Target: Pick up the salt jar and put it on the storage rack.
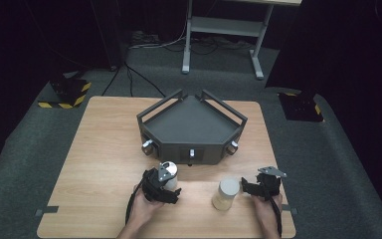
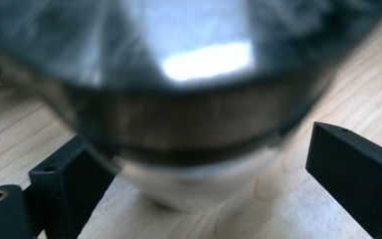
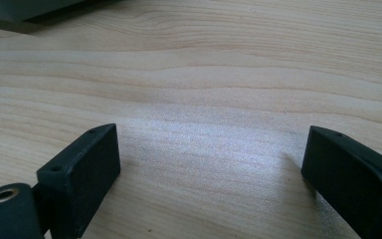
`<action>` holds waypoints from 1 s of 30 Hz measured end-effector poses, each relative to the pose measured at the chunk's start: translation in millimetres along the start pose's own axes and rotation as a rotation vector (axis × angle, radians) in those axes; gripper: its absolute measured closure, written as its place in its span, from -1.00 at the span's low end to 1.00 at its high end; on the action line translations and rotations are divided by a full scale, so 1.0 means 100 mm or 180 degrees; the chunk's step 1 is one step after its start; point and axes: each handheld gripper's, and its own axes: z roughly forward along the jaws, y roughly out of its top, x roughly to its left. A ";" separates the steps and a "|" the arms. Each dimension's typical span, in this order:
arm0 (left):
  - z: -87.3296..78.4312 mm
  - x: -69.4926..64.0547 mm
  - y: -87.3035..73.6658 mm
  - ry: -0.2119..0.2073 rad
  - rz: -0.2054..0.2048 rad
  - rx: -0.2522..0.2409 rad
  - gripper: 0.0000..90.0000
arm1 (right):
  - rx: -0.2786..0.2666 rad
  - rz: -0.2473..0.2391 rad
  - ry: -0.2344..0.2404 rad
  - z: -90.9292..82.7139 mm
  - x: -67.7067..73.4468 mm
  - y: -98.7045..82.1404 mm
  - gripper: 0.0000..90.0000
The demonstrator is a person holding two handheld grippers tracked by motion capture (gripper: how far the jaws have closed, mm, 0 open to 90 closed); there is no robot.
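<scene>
Your left gripper (image 1: 165, 183) has its fingers around the near jar (image 1: 168, 174), which stands upright on the tabletop (image 1: 99, 149) just in front of the dark tray (image 1: 191, 124). In the left gripper view the jar (image 2: 189, 129) sits blurred and very close between the two fingers (image 2: 64, 184); the one at the left of that view looks to be at or against the glass, while the other stands visibly clear of it, so the fingers are open around the jar, not yet pressing on both sides. Judged from that, the grasp is begun but not made: closing fully, lifting and carrying the jar are all left to do.

Your right gripper (image 1: 252, 188) rests low on the tabletop just beside the second jar (image 1: 226, 194), a pale one with a light lid, and is apart from it. Its fingers (image 3: 84, 169) are spread wide with nothing but bare wood (image 3: 204, 99) between them. That jar looks untouched, and the tray appears to carry nothing on its floor.

The high view gives you the layout: both jars, the tray with its knobs along the front, and how your hands sit. It cannot tell you whether the left fingers touch glass. The left gripper view answers that, though too close and blurred to show the jar's contents. The right gripper view confirms the empty gap and catches a corner of the tray (image 3: 25, 15) at its upper edge.
</scene>
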 end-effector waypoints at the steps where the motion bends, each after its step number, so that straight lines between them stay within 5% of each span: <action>1: 0.01 0.00 0.00 0.0004 -0.0016 -0.0003 -0.84 | 0.0000 -0.0001 0.0000 0.00 0.00 0.00 -0.82; 19: 0.13 -0.06 0.00 0.0190 -0.0209 -0.0100 -0.35 | 0.0000 0.0001 0.0000 0.00 0.00 0.00 -0.82; 30: 0.13 -0.06 -0.01 0.0200 -0.0237 -0.0107 -0.34 | -0.0001 0.0000 0.0000 0.00 0.00 0.00 -0.82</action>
